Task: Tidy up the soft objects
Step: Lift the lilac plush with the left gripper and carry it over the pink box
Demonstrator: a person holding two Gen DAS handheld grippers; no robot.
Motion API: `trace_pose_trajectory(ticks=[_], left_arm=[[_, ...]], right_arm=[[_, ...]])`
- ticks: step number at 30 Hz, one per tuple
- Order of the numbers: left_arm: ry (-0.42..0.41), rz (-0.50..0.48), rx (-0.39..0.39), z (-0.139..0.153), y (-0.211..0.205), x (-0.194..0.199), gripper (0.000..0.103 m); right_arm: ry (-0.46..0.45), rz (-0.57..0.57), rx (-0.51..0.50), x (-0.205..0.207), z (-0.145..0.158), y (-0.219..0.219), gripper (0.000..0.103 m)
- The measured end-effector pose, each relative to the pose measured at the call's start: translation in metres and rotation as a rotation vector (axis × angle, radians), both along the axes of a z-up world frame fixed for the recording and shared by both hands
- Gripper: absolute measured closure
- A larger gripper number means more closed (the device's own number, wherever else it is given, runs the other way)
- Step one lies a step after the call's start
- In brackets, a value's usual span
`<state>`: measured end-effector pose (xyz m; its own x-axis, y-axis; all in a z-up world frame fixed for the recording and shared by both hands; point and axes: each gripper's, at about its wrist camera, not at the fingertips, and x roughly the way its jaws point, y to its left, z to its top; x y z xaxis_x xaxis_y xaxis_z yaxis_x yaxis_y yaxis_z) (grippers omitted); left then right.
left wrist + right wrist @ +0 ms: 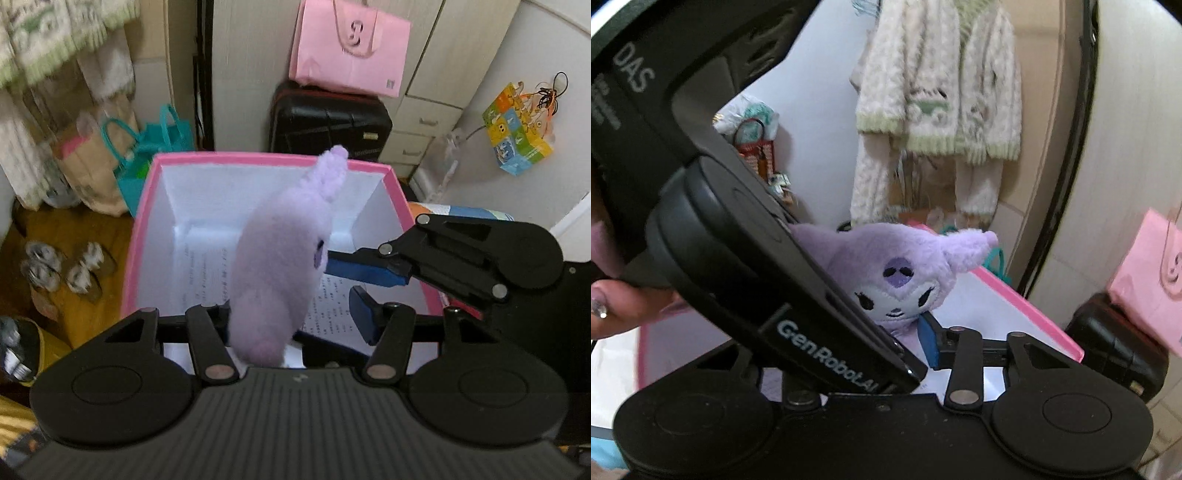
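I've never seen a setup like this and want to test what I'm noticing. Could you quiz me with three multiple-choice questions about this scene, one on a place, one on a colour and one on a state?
1. Where is the purple plush toy?
A. On the floor by the slippers
B. Over the pink box
C. On top of the black suitcase

2. What colour are the box's inside walls?
A. White
B. Black
C. Green

3. What state is the box in?
A. Shut with a lid
B. Tipped on its side
C. Open at the top

Answers:
1 B: the left wrist view shows the toy with the box's inside behind and below it.
2 A: only the rim and outside are pink.
3 C: you can see down to a printed sheet on its bottom.
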<state>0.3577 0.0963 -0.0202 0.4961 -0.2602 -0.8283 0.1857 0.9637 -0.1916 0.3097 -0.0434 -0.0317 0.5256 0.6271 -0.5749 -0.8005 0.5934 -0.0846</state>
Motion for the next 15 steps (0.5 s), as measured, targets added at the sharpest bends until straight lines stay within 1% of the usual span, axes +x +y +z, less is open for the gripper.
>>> trace_pose_trajectory(ticks=[2,4,6,8,9,10,12,15], left_arm=[[0.024,-0.006,-0.016,-0.007,-0.002,0.007,0.048],[0.039,-0.001,-0.031,-0.014,-0.005,0.015,0.048],[0.068,0.008,-0.071,-0.020,-0.004,0.021,0.048],[0.088,0.011,-0.108,-0.026,-0.003,0.023,0.048],[0.089,0.010,-0.111,-0.026,-0.004,0.025,0.048],[0.083,0.012,-0.102,-0.027,-0.005,0.023,0.048],[0.053,0.023,-0.054,-0.027,-0.006,0.020,0.047],[0.027,0.048,-0.027,-0.026,-0.003,0.023,0.047]], right_arm=[[0.026,-0.013,-0.017,0.005,-0.005,-0.004,0.062],[0.039,-0.027,-0.055,0.013,-0.009,-0.005,0.066],[0.059,-0.033,-0.084,0.020,-0.011,-0.006,0.068],[0.074,-0.029,-0.136,0.025,-0.013,-0.005,0.068],[0.079,-0.023,-0.166,0.026,-0.013,-0.005,0.068],[0.083,-0.013,-0.192,0.027,-0.013,-0.004,0.068],[0.082,0.013,-0.241,0.029,-0.016,0.000,0.069],[0.057,0.025,-0.304,0.033,-0.022,0.010,0.074]])
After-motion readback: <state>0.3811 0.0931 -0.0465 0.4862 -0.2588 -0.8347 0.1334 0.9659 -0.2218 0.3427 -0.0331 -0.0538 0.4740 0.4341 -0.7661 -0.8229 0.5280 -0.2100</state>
